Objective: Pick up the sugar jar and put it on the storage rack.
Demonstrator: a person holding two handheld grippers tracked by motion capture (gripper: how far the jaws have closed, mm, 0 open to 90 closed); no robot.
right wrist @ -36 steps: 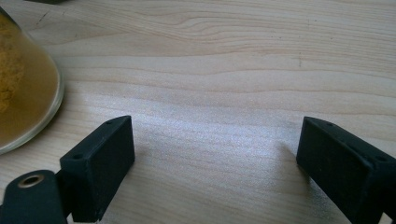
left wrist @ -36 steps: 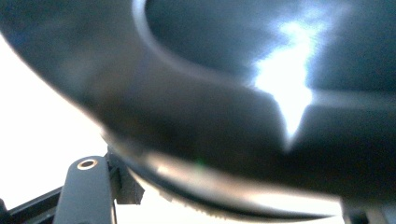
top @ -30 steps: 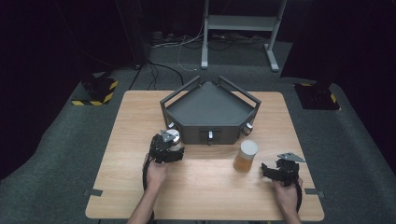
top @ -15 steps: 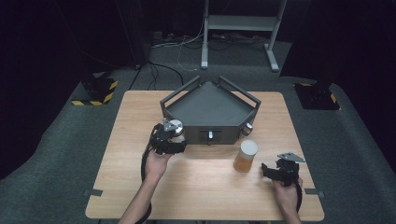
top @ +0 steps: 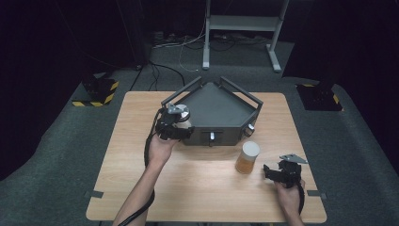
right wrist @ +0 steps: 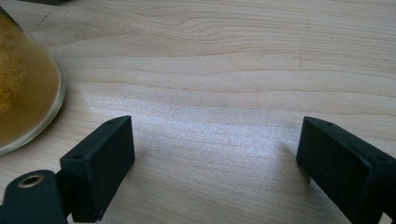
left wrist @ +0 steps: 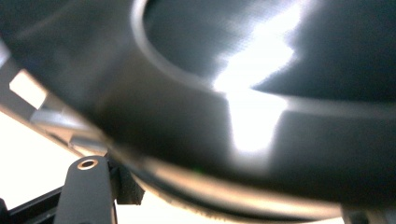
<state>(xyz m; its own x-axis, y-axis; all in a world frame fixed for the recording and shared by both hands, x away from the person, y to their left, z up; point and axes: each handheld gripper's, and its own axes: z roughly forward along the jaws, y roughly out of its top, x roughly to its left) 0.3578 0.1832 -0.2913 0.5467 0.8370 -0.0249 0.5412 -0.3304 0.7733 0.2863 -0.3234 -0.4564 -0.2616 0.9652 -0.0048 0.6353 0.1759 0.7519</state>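
Left side of the wooden table [top: 141, 188]: my left hand [top: 161, 149] carries the left gripper [top: 175, 126], raised above the tabletop at the front left corner of the dark five-sided tray [top: 221, 106]. Its jaws are clamped on a small jar [top: 181, 117] with a pale body and a grey lid; the jar hangs clear of the wood, just beside the tray's left rail. In the left gripper view the jar's dark, glossy surface [left wrist: 243, 93] sits blurred and very close to the lens, with one black jaw rising at the lower left.

Centre: the tray stands at the far half of the table, with raised rails along its slanted back edges and small silver fittings on its front wall.

Right of centre: a second jar [top: 247, 157], filled with orange-brown powder and capped by a pale lid, stands upright on the wood just in front of the tray's right front corner. In the right gripper view its clear wall and powder [right wrist: 23, 93] appear at the left edge.

Right side: my right hand [top: 288, 195] rests on the table with the right gripper [top: 270, 172], whose jaws stand wide apart over bare wood and grip nothing. The powder jar is near them, to their left, not touching.
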